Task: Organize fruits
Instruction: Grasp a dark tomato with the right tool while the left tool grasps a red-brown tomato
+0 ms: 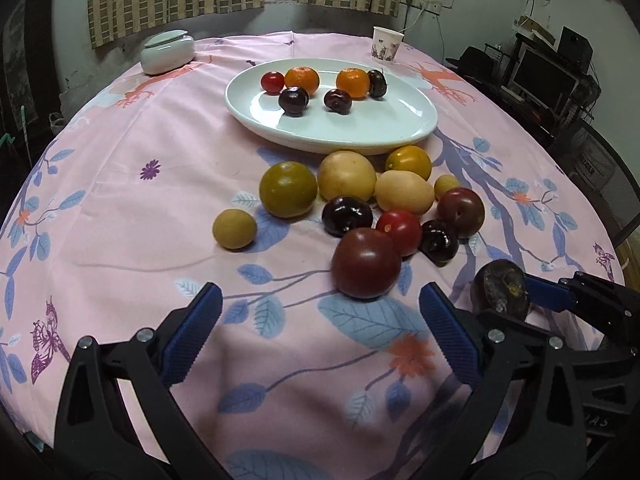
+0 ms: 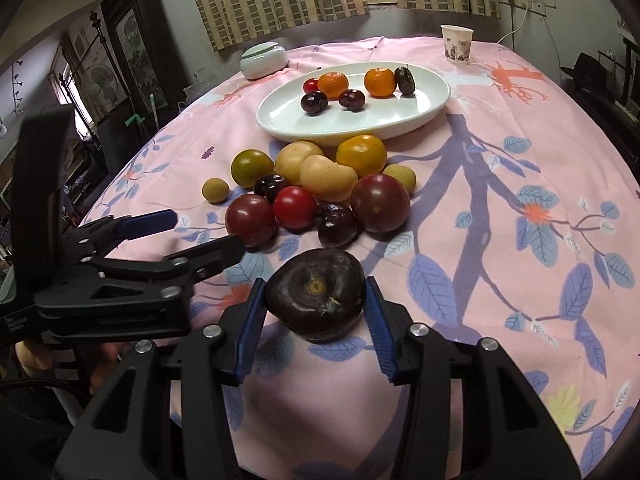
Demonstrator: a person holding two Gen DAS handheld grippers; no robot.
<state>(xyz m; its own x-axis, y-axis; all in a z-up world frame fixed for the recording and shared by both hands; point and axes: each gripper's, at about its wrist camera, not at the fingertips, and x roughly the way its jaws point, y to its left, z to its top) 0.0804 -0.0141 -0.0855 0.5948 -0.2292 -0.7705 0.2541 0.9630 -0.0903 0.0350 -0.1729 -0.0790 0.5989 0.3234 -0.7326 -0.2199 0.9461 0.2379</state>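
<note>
My right gripper (image 2: 315,286) is shut on a dark, wrinkled fruit (image 2: 316,300), one blue pad pressing each side, just above the pink tablecloth. In the left wrist view the same fruit (image 1: 500,290) shows at the right, beside my left finger. My left gripper (image 1: 320,298) stands open with nothing between its fingers; a dark red tomato (image 1: 366,262) lies just beyond its tips. A loose pile of yellow, green, red and dark fruits (image 2: 328,178) lies in front of a white oval plate (image 2: 360,130). The plate holds two oranges, a small red tomato and three dark fruits.
A pale lidded jar (image 1: 168,52) stands at the back left of the round table and a paper cup (image 1: 386,42) at the back right. A small yellow fruit (image 1: 234,228) lies apart, left of the pile. Furniture and a monitor (image 1: 540,76) stand beyond the table's right edge.
</note>
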